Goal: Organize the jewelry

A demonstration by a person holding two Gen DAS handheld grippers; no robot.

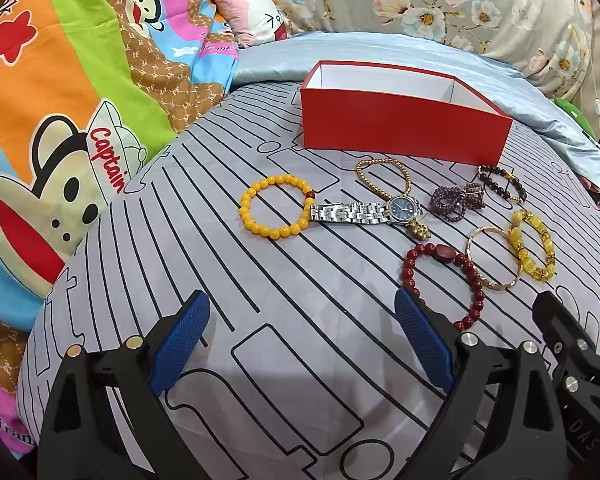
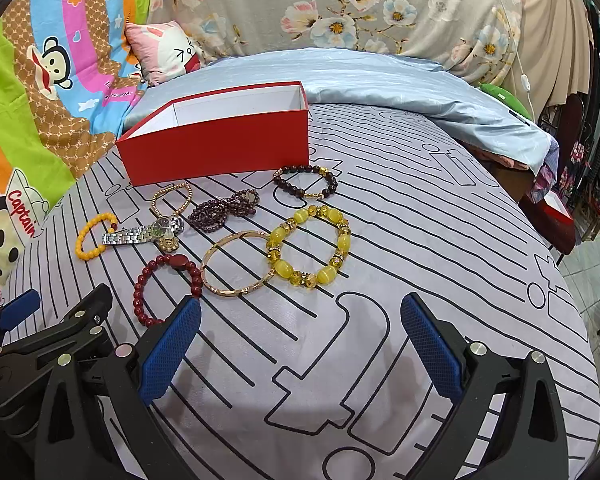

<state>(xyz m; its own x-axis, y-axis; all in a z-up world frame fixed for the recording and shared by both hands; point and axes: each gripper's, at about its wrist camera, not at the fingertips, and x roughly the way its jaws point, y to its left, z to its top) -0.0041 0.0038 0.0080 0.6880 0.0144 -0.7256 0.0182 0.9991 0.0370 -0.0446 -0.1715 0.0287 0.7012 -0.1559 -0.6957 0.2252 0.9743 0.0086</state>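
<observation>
An open red box with a white inside stands on the striped bedsheet, nothing visible in it. In front of it lie a yellow bead bracelet, a silver watch, a gold bead bracelet, a purple bead bundle, a dark bead bracelet, a big yellow stone bracelet, a gold bangle and a red bead bracelet. My left gripper and right gripper hover side by side short of the jewelry, both open and holding nothing.
A cartoon-print quilt is heaped on the left, with a pink pillow behind it. A pale blue blanket is bunched behind the box. The bed's right edge drops to the floor.
</observation>
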